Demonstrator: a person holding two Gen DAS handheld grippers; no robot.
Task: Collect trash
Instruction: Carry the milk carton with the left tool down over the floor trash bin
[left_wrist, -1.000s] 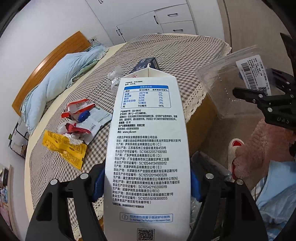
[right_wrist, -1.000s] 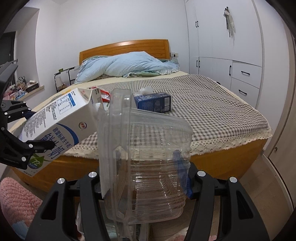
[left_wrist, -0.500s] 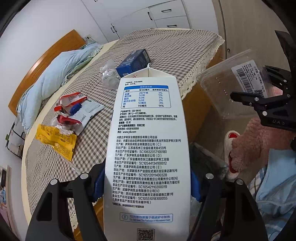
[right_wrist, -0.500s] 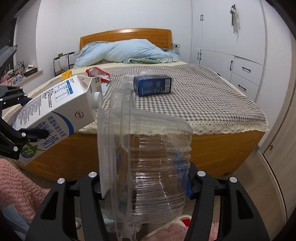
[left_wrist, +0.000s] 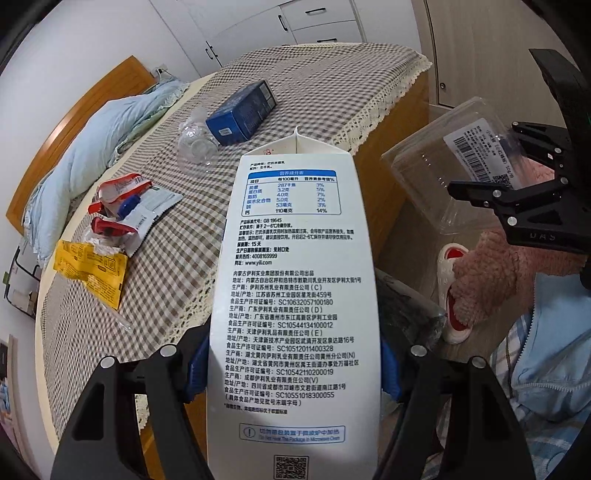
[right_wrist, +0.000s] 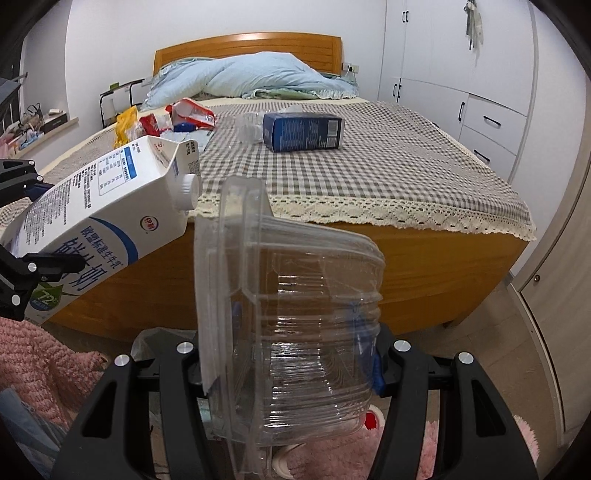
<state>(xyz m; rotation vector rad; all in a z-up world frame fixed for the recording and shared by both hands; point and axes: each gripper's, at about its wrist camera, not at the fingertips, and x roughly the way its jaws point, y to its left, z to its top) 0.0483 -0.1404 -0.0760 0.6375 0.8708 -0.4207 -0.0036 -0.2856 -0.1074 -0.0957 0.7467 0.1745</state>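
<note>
Clamping the milk carton (left_wrist: 293, 314) low between its fingers, the left gripper (left_wrist: 293, 373) holds stiff, probably light card; the right gripper (right_wrist: 288, 373) pinches the clear clamshell box (right_wrist: 291, 321), thin, springy, crushable.

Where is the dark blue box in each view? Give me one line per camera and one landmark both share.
Left wrist: the dark blue box lies on the checked bedspread, above centre, beyond the milk carton top.
Right wrist: it lies on its side, above centre, behind the clear plastic container.
Shared landmark: the crushed clear bottle beside the box, seen at its left end.
</note>
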